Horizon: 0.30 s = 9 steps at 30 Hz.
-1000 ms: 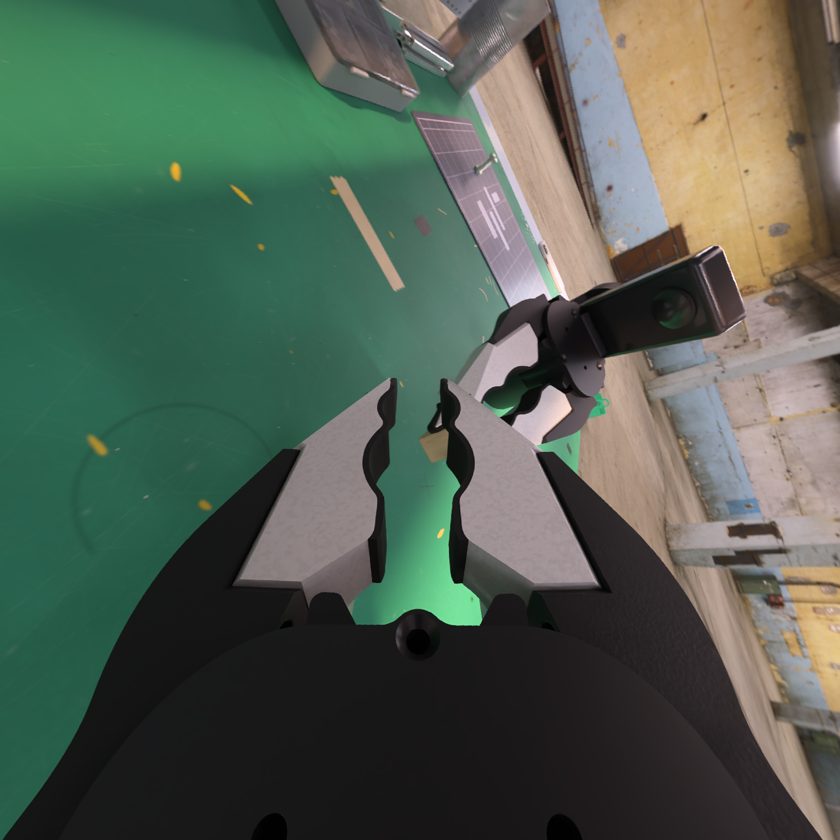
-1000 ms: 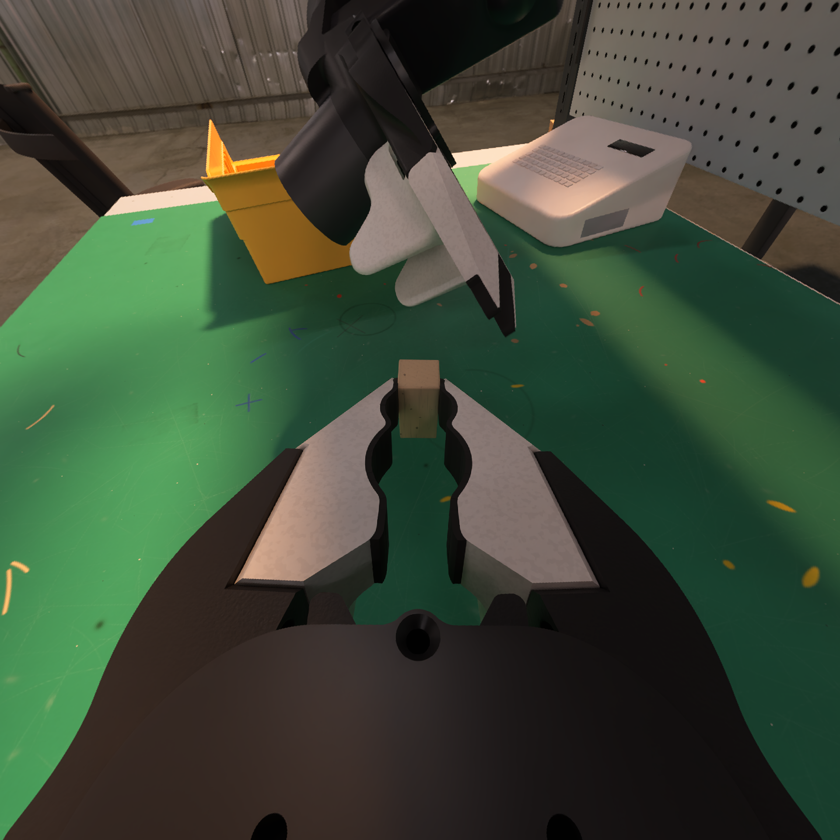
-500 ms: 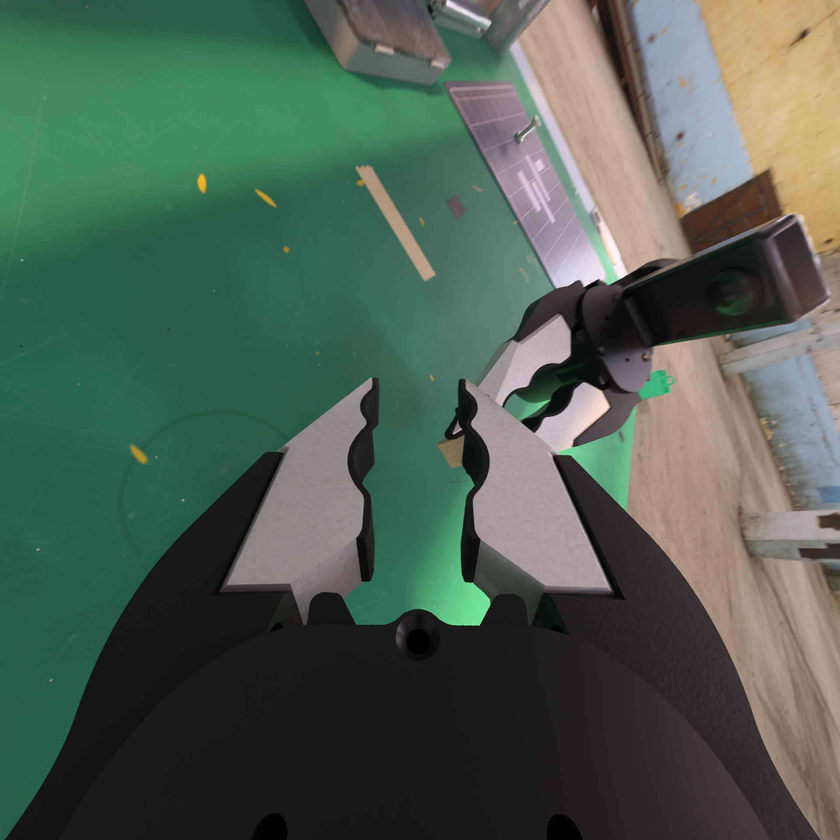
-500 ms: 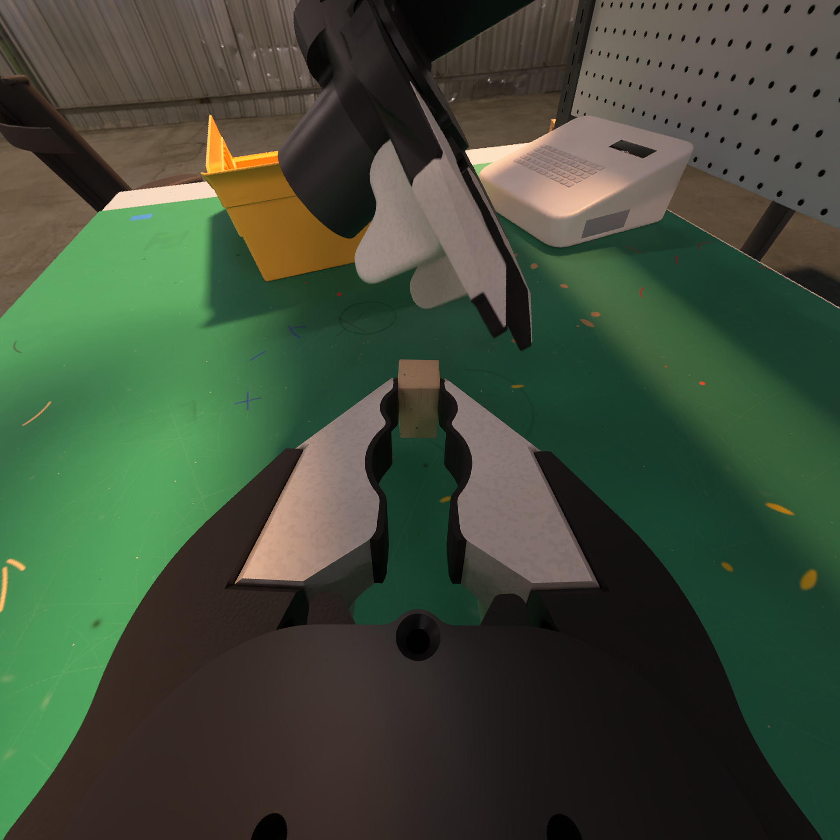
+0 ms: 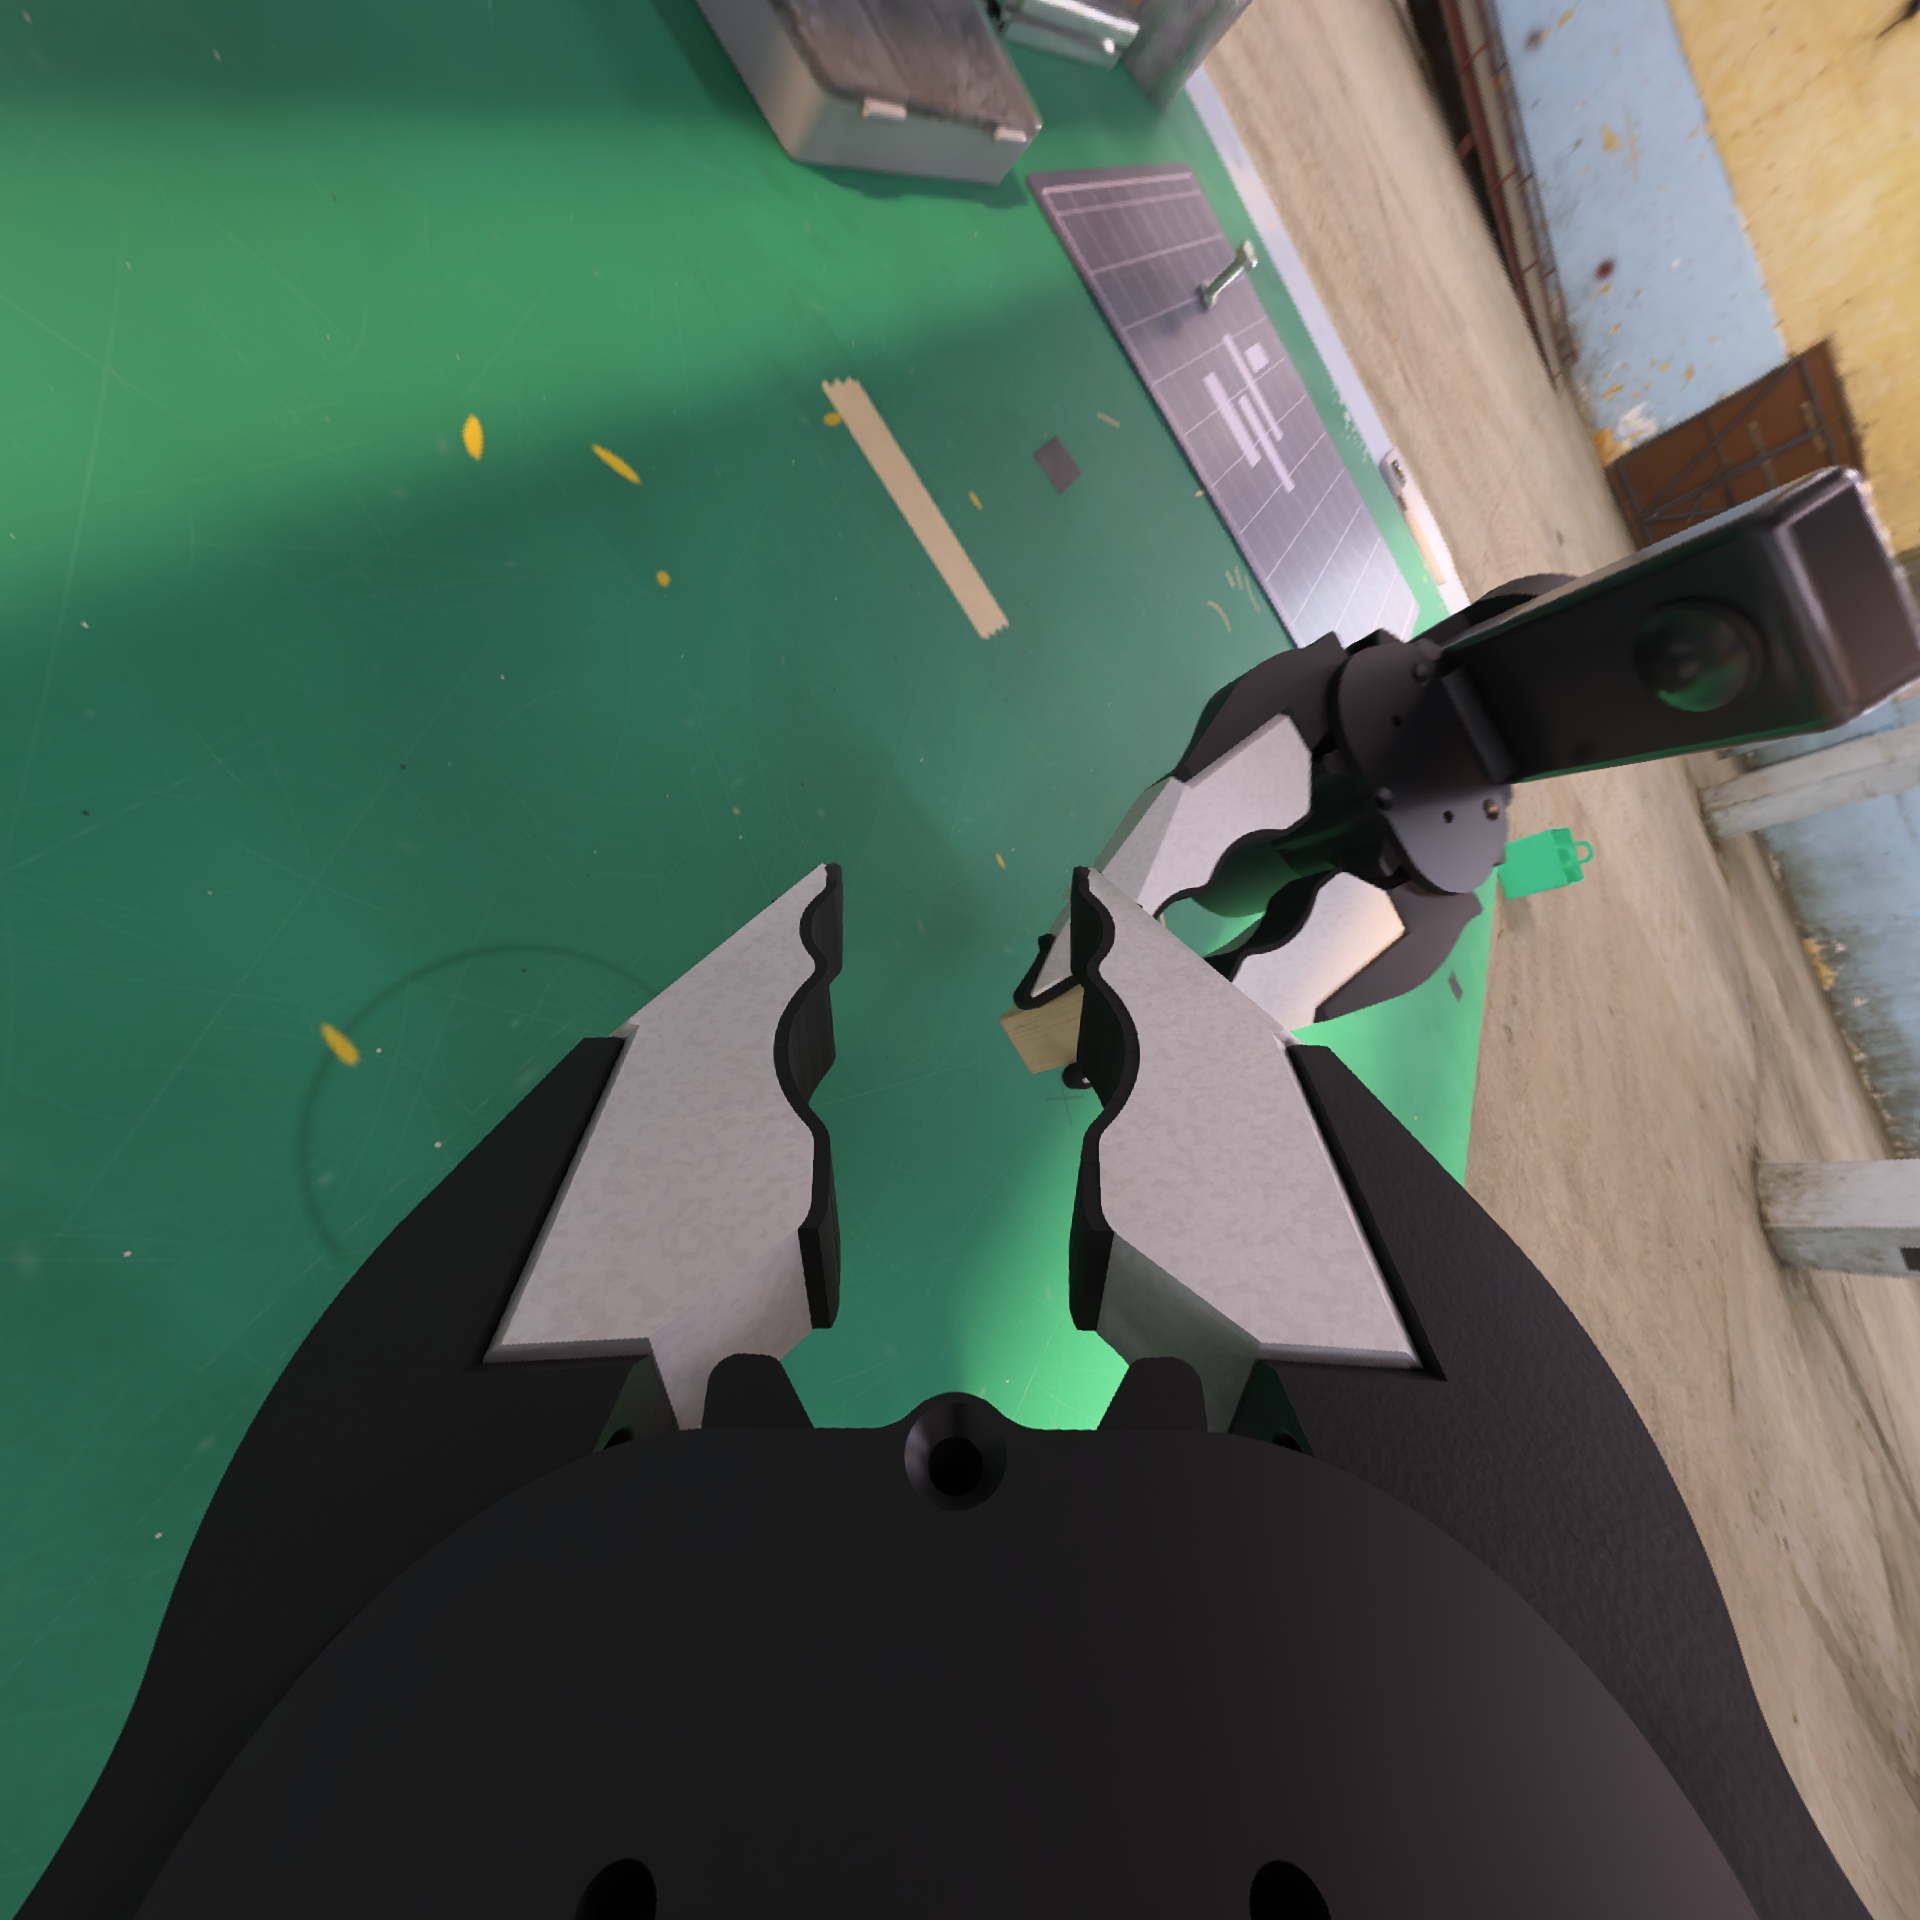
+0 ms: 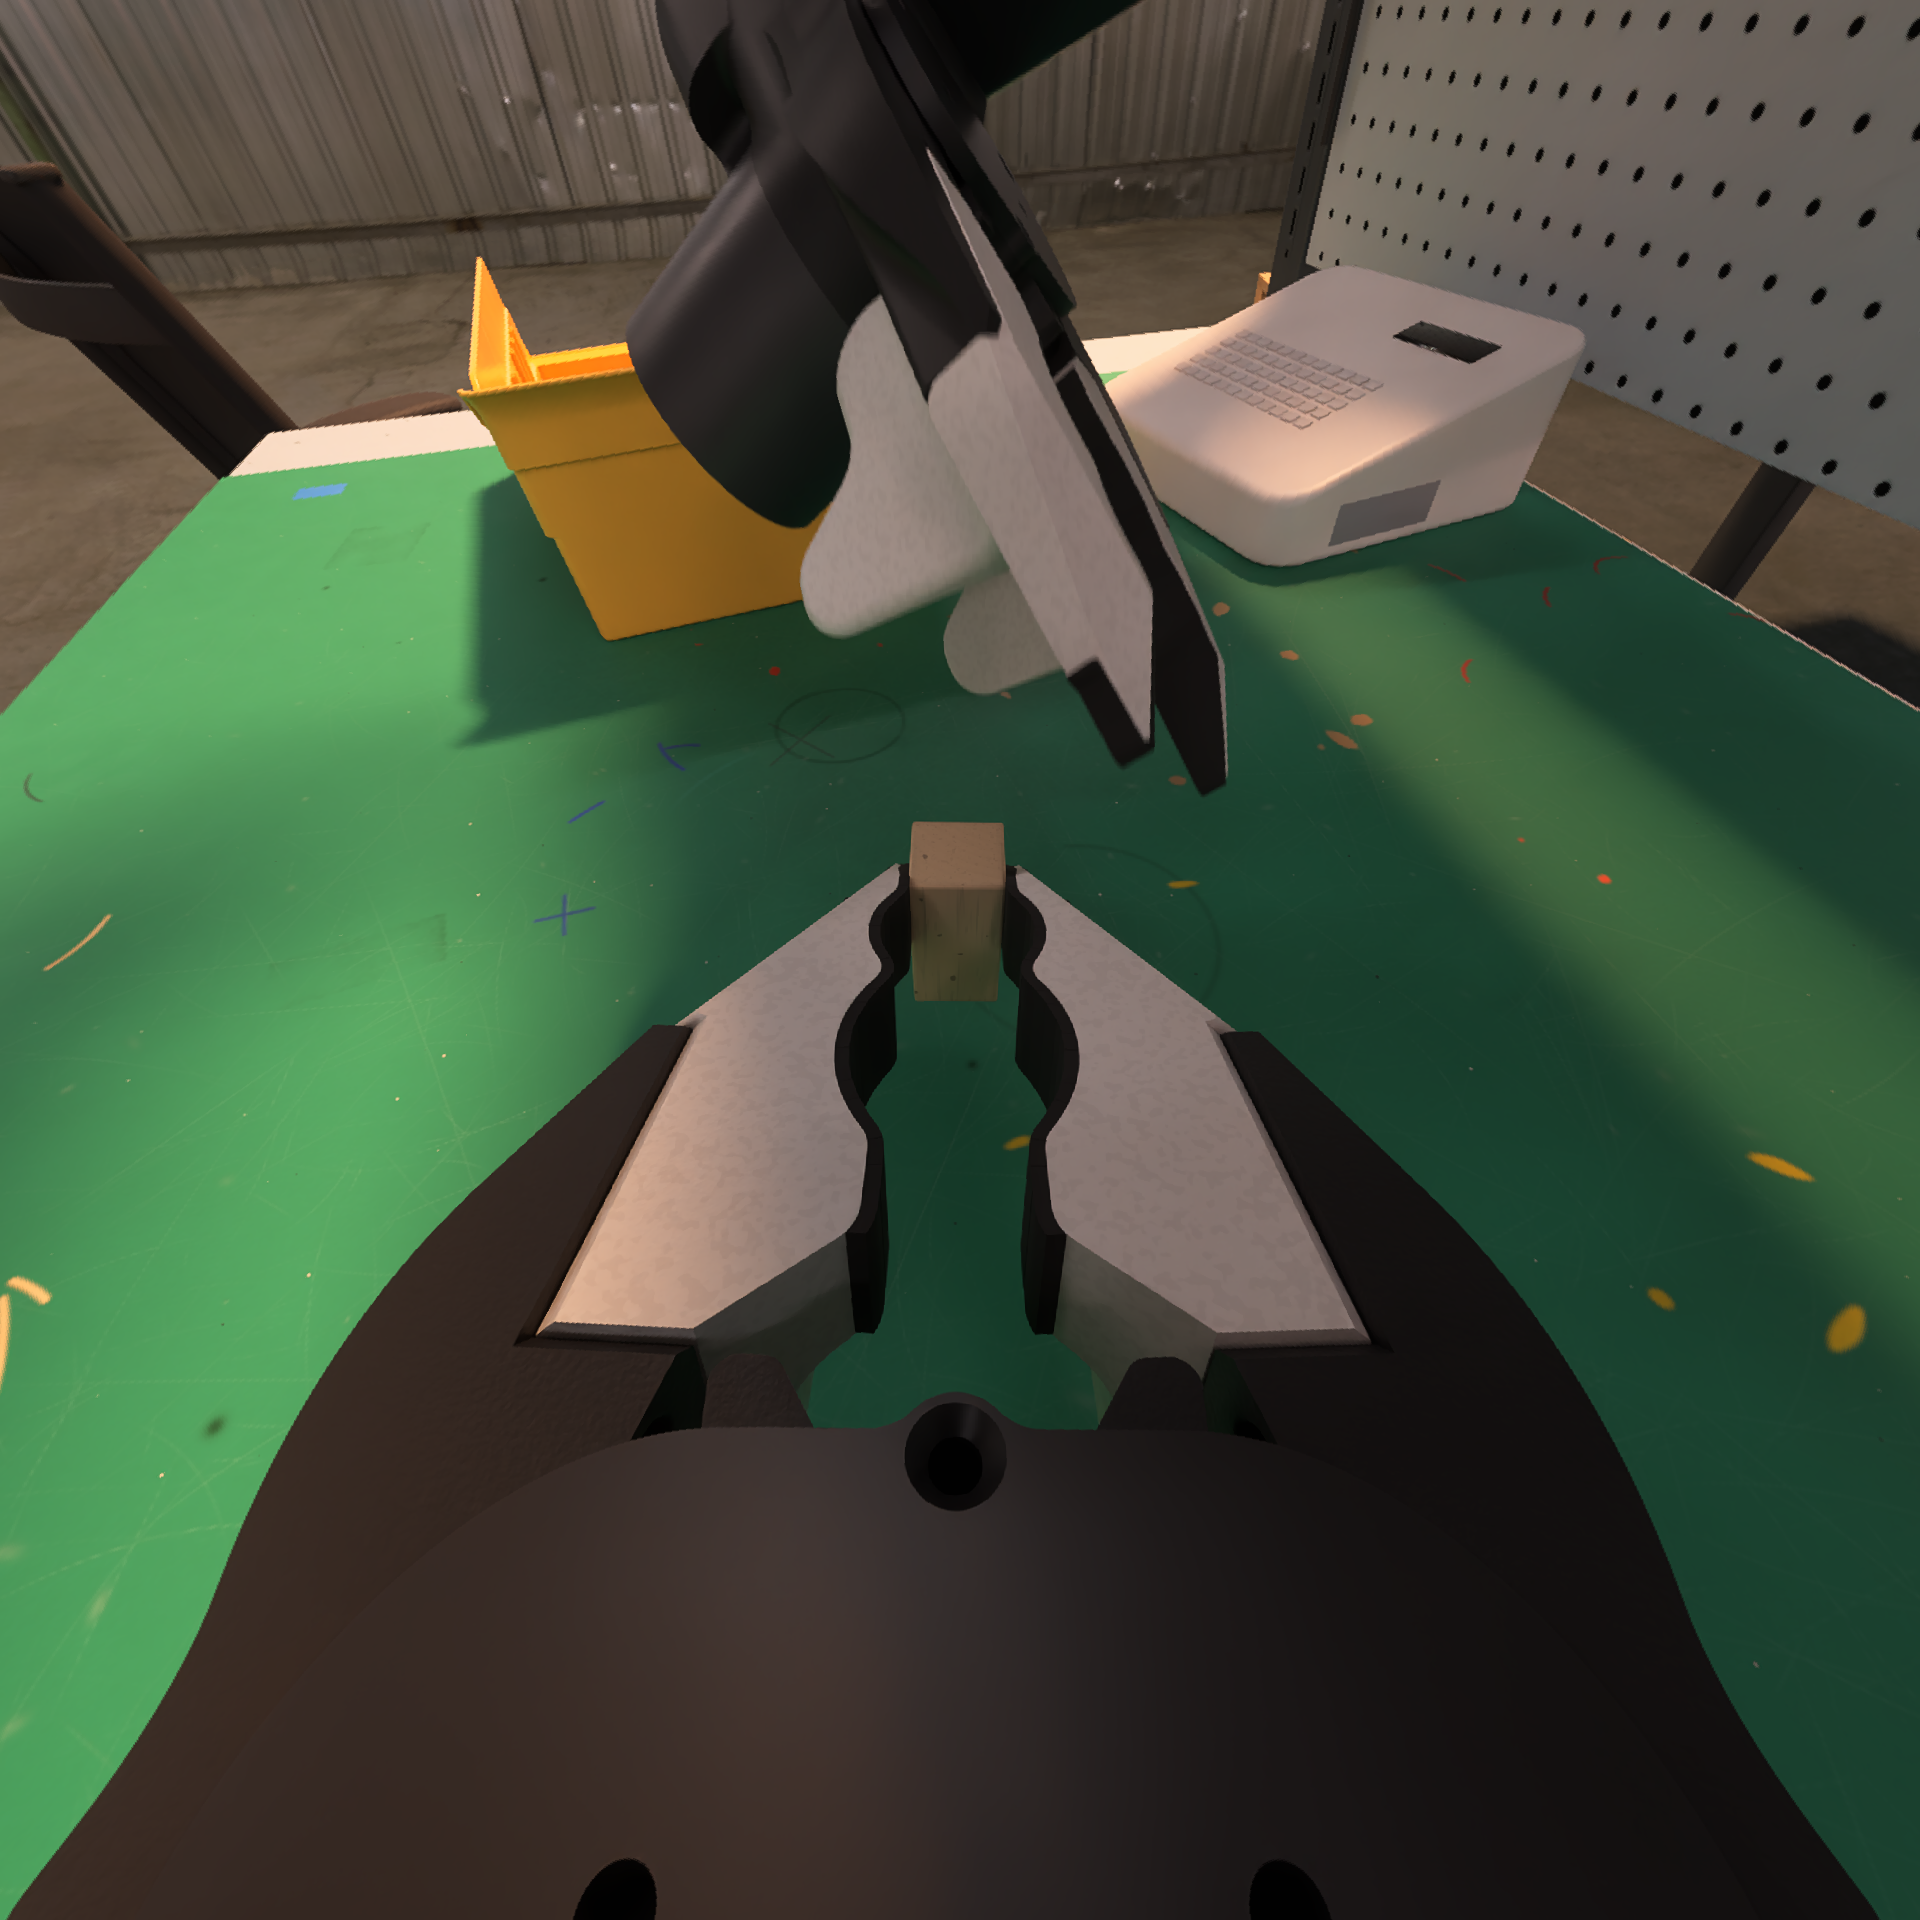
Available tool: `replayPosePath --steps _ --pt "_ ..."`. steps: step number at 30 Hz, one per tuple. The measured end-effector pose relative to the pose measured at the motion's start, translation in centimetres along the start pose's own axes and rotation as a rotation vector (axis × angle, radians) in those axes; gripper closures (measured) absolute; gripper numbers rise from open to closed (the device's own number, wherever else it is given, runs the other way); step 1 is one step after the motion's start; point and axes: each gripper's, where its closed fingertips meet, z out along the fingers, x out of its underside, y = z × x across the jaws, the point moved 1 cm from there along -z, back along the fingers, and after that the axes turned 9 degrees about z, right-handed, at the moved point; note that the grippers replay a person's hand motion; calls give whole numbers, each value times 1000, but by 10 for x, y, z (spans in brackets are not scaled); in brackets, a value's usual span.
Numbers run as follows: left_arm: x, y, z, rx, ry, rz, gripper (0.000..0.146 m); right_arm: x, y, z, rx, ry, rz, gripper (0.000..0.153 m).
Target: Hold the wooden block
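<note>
A small pale wooden block stands upright on the green table. My right gripper is shut on the block, with its fingertips against the block's two sides. My left gripper is open and empty. In the right wrist view the left gripper hangs above the table, just beyond and to the right of the block, pointing down. In the left wrist view the block is partly hidden behind my own right finger, and the right gripper holds it.
A yellow bin, a white keyed device and a pegboard stand at the far side. A metal case, a grey gridded mat and a tan strip lie near the table edge.
My left gripper has opened wider and has moved lower and to the right, closer to the block. The right gripper and the block have not moved.
</note>
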Motion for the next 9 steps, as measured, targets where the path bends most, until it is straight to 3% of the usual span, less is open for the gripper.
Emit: replayPosePath --steps 9 --pt "11 22 -18 -125 25 2 96 -1 1 4 4 -3 -3 137"
